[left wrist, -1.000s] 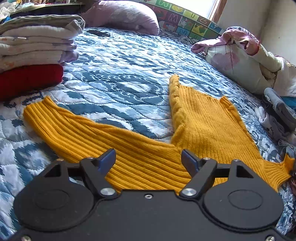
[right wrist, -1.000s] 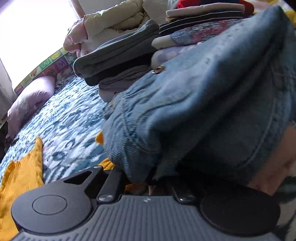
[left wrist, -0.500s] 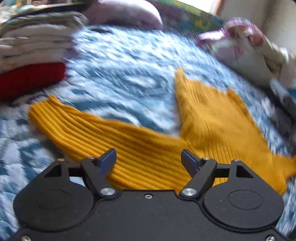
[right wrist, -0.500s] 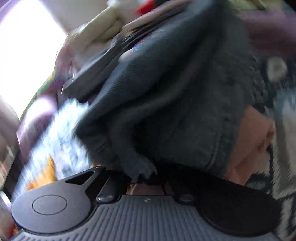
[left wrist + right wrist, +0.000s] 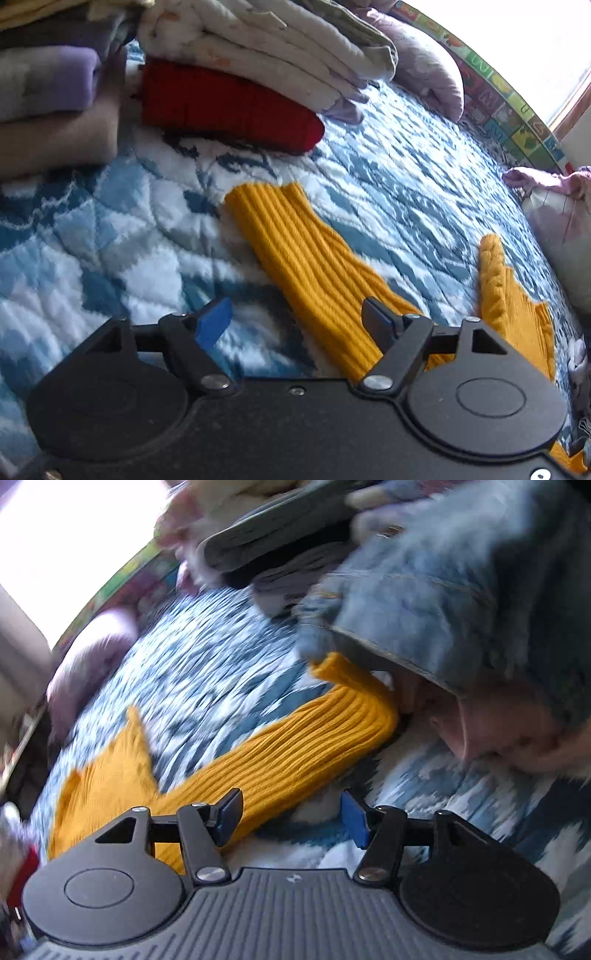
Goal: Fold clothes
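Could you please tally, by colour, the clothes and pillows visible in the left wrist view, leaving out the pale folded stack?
Yellow: 1, the ribbed sweater
Red: 1, the folded knit
Lilac: 1, the pillow
Purple-grey: 1, the folded fleece
Tan: 1, the folded cloth
Total: 5

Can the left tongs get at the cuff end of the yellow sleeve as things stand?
Probably yes. The left tongs are open, and the yellow sleeve lies flat on the quilt ahead, its cuff uncovered and apart from the red folded garment.
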Demonstrator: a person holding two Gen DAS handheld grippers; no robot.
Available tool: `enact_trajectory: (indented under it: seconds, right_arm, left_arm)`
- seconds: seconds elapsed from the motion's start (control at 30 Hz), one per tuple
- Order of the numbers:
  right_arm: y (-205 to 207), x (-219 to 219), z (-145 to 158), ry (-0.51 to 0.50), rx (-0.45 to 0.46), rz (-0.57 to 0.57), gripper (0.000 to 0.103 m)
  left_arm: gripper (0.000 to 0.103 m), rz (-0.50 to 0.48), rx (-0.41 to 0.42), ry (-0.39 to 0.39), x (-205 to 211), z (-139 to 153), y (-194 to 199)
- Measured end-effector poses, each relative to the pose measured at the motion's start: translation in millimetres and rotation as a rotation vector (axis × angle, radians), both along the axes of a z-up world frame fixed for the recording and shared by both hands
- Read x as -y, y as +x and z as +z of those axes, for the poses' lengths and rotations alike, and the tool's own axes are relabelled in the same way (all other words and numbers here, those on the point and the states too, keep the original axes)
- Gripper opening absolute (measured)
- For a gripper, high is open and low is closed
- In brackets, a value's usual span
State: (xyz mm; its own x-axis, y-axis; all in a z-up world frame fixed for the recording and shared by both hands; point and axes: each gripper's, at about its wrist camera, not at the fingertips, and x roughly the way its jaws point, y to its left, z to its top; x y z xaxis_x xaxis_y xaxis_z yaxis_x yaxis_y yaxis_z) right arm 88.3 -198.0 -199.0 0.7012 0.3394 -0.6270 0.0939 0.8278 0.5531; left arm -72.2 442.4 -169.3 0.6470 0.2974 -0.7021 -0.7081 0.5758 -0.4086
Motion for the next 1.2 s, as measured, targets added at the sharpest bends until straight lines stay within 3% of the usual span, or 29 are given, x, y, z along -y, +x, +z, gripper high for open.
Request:
enact_trajectory:
  seconds: [0.1,0.13,0.2,0.23,0.27,0.33,0.5,0.63,0.8,0.83,0.93,0.97,1.03,1.1,1.2]
  right_arm:
    - [2,4,-7,0.051,0.029,-0.101,0.059]
    - [6,7,-11,0.070,0.038,-0.135,0.058]
    - [9,13,-17,0.095,0.054,-0.195,0.051]
    - [11,15,-20,0.095,0.056,-0.223,0.038]
    - [13,13,-25,0.086,0.052,-0.248,0.023]
    - [18,13,-30,0.092,0.051,-0.269,0.016]
    - [21,5,-32,0.100,0.054,-0.222,0.018]
    - [17,7,-33,0.142,0.062,-0.190,0.030]
    - [17,16,-32,0.139,0.075,-0.221,0.032]
    - [18,18,-31,0.125,0.081,-0.235,0.032]
    - [24,23,-31,0.064,0.078,-0.228,0.018]
    - [26,23,-29,0.019,0.077,-0.221,0.015]
    - [25,18,-20,-0.112,0.080,-0.201,0.017]
    - [20,12,-9,-0.201,0.083,-0.186,0.022]
    - [1,-4,8,-0.261,0.133,-0.159,0.038]
  left_arm:
    - [0.073,0.023,0.022,0.028,-5,-5,10]
    - [0.046,0.027,0.017,0.054,-4,-6,13]
    - [0.011,0.020,0.009,0.083,-4,-8,18]
    - [0.007,0.029,0.027,0.069,-6,-8,14]
    - [0.007,0.047,0.041,0.060,-9,-7,9]
    - [0.007,0.106,0.052,0.067,-16,-2,-4]
    - [0.007,0.192,0.076,0.055,-33,3,-27]
    - [0.006,0.238,0.087,0.053,-41,6,-39]
    - [0.006,0.296,0.101,0.051,-51,9,-53]
    - [0.006,0.295,0.096,0.047,-53,8,-53]
    - [0.008,0.206,0.006,0.050,-48,3,-38]
    - [0.010,0.207,-0.024,0.084,-44,6,-35]
    - [0.033,0.209,-0.067,0.169,-33,16,-34]
    - [0.047,0.193,-0.067,0.237,-20,26,-36]
    - [0.047,0.168,-0.065,0.315,-1,39,-39]
